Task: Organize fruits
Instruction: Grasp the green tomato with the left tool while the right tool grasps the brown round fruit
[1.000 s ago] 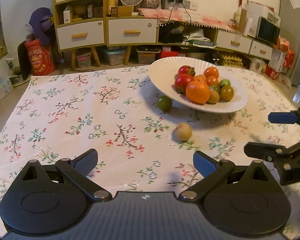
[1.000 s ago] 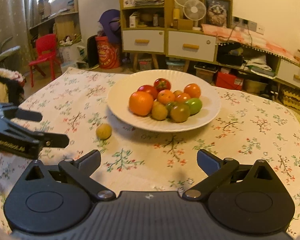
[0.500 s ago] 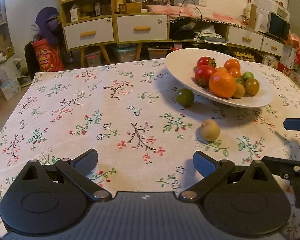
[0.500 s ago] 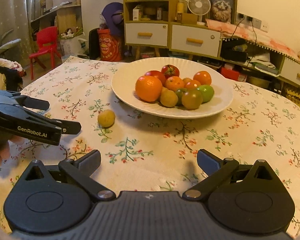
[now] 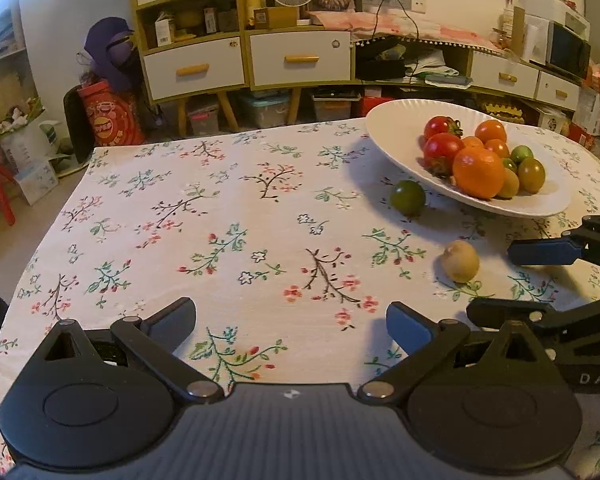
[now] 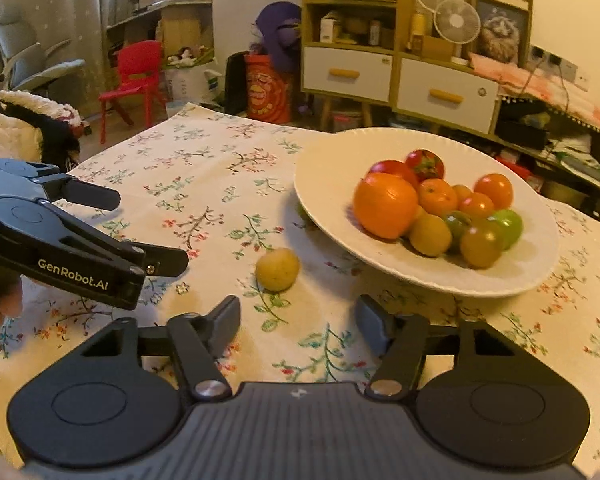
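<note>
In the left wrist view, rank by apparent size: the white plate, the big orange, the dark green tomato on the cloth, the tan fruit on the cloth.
1. white plate
2. big orange
3. dark green tomato and tan fruit: look alike; the tan fruit lies nearer the camera, so unranked.

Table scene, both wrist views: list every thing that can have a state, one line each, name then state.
Left tool: open, nothing between its fingers.
Right tool: closing, nothing between its fingers.
Yellow fruit: loose on the tablecloth, ahead of the right tool, untouched.
Green tomato: loose on the tablecloth, beside the plate.
Plate: upright, piled with oranges and tomatoes.
Left drawer: shut.
Right drawer: shut.
</note>
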`<state>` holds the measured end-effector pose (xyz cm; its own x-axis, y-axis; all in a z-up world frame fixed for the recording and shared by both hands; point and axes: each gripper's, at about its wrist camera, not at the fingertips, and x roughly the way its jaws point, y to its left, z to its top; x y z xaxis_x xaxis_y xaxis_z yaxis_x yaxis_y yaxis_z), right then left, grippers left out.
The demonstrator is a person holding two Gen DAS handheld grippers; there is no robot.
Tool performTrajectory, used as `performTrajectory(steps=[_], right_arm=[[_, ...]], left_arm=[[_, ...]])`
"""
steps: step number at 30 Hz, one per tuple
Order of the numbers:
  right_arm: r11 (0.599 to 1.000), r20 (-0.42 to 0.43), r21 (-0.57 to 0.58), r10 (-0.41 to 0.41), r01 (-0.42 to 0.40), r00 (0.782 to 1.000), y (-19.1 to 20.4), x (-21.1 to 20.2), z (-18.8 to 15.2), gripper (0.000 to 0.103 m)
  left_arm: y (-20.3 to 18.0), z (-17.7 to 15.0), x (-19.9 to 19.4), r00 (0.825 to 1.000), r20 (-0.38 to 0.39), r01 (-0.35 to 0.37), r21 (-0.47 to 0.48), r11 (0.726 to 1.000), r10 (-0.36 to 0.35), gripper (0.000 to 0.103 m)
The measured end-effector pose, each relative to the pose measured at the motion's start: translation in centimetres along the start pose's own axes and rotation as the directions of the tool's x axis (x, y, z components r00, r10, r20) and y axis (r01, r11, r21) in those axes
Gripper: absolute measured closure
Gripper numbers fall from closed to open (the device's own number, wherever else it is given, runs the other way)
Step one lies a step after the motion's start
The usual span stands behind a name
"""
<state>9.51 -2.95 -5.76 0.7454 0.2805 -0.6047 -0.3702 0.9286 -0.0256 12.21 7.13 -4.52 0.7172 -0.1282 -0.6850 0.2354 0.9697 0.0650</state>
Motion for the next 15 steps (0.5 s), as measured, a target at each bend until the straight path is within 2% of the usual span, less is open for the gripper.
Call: performTrajectory(steps=[7, 12, 14, 15], right_arm=[[0.999, 0.013, -0.014, 0.036, -0.036, 0.999, 0.68, 0.57, 0.58, 0.064], [0.999, 0.035, -0.029, 0.033, -0.032, 0.999, 0.97, 0.86, 0.75, 0.074], [0.999, 0.038, -0.024, 0.031, -0.03, 0.999, 0.8, 0.96, 0.83, 0.081], [0.999, 0.038, -0.023, 0.032, -0.031, 0.999, 0.67, 0.95, 0.84, 0.08]], left_arm=[[-0.21, 0.05, 0.25, 1.0, -0.003, -0.022, 0.014, 1.0, 0.022, 0.006], [0.39, 0.0, 0.32, 1.0, -0.007, -0.022, -0.006, 1.0, 0.022, 0.006], [0.33, -0.05, 0.33, 1.0, -0.006, -0.024, -0.008, 1.0, 0.023, 0.006], [0.24, -0.06, 0.28, 1.0, -0.005, -0.022, -0.01, 1.0, 0.022, 0.006]])
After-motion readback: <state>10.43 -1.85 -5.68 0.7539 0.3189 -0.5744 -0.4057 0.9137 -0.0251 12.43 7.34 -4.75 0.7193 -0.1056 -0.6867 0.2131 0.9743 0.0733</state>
